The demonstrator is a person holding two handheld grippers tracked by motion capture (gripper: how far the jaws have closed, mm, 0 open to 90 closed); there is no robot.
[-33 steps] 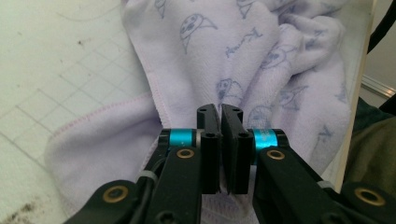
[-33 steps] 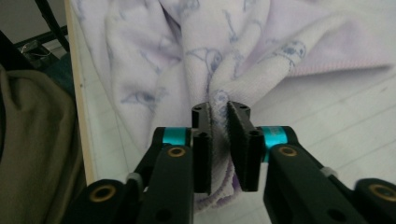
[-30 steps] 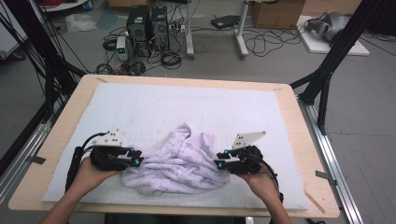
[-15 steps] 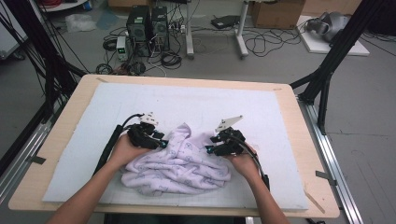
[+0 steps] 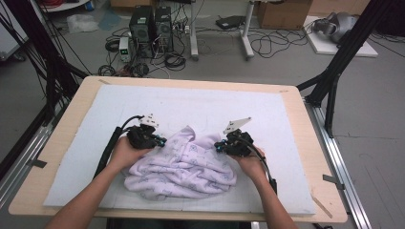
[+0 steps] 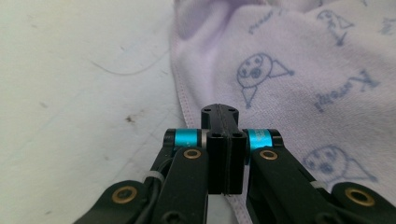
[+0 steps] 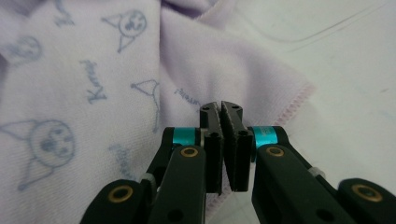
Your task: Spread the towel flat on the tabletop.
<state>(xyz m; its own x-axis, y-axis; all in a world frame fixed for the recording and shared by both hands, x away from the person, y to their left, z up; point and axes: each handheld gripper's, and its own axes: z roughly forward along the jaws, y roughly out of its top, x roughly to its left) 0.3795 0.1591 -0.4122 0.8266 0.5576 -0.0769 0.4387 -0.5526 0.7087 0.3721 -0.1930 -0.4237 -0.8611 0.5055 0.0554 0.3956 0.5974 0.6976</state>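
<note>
Both pairs of jaws have just been closed: the left gripper [image 5: 160,141] is clamped on the hem of the lilac cloth [image 5: 184,167], the right gripper [image 5: 218,147] on its opposite far edge. Both are moved from its sides to its far part since a second ago, so spreading seems prepared. The cloth lies crumpled near the near edge of the worktop [image 5: 286,124], its long axis parallel to that edge.

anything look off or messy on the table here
The lilac printed cloth lies crumpled in a rumpled heap on the white mat, not spread flat. Nothing looks spilled or damaged.
</note>
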